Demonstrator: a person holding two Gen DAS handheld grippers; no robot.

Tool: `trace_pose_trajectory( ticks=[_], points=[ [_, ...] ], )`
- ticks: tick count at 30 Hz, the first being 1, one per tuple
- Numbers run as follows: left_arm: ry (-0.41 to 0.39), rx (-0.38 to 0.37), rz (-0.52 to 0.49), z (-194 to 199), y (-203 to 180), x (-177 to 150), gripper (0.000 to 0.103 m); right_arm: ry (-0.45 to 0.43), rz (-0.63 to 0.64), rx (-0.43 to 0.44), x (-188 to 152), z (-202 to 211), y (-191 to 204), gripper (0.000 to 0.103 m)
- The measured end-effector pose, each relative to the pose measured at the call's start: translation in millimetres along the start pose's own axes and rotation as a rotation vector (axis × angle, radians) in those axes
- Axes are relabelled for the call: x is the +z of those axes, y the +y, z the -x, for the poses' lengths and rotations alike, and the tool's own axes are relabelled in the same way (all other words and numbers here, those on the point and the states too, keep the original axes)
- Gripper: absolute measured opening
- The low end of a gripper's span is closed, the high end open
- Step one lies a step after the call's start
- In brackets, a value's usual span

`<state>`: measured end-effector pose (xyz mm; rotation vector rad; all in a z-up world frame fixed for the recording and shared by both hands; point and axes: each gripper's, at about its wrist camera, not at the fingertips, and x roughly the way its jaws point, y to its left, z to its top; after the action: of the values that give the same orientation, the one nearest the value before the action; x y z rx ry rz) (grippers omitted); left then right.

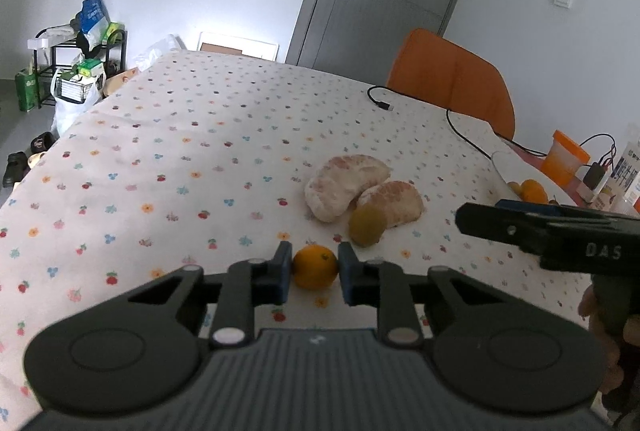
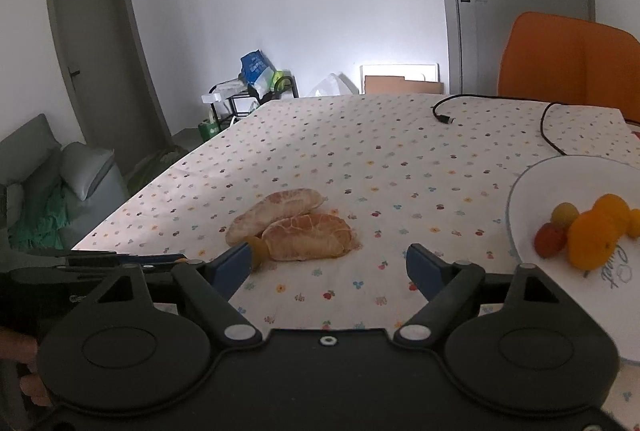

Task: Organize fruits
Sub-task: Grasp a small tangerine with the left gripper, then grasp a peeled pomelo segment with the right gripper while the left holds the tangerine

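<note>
Left claw (image 1: 314, 271) clamps a small orange (image 1: 315, 267) resting on the tablecloth (image 1: 180, 151). Right claw (image 2: 328, 263), jaws wide and empty, hovers near two peeled pomelo segments (image 2: 308, 235); plate (image 2: 536, 183) of fruit lies to its right.

Matt printed cloth (image 1: 180, 151) over table; glossy white plate (image 2: 532, 191); matt black plastic claw (image 1: 314, 271).

Your tablecloth (image 1: 200, 151): white, small coloured flowers | small fruit (image 1: 315, 267): orange | peeled segments (image 1: 344, 187): pale pink | chair (image 1: 452, 79): orange | plate (image 2: 560, 183): white
</note>
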<state>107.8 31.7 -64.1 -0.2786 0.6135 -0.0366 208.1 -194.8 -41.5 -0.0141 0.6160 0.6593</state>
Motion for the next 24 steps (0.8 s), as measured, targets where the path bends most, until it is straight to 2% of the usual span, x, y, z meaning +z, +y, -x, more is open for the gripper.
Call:
trace_pose_trajectory(
  ticks=[7,16,24],
  points=[
    [-0.021,0.018,0.01,2,6,6,0.023,0.037,0.01,0.009,3,-21,0,0.073],
    [-0.031,0.031,0.037,2,19,12,0.023,0.063,0.043,0.004,11,-46,1,0.073],
    [-0.033,0.052,0.055,2,27,13,0.023,0.071,0.043,0.036,15,-62,-2,0.072]
  ],
)
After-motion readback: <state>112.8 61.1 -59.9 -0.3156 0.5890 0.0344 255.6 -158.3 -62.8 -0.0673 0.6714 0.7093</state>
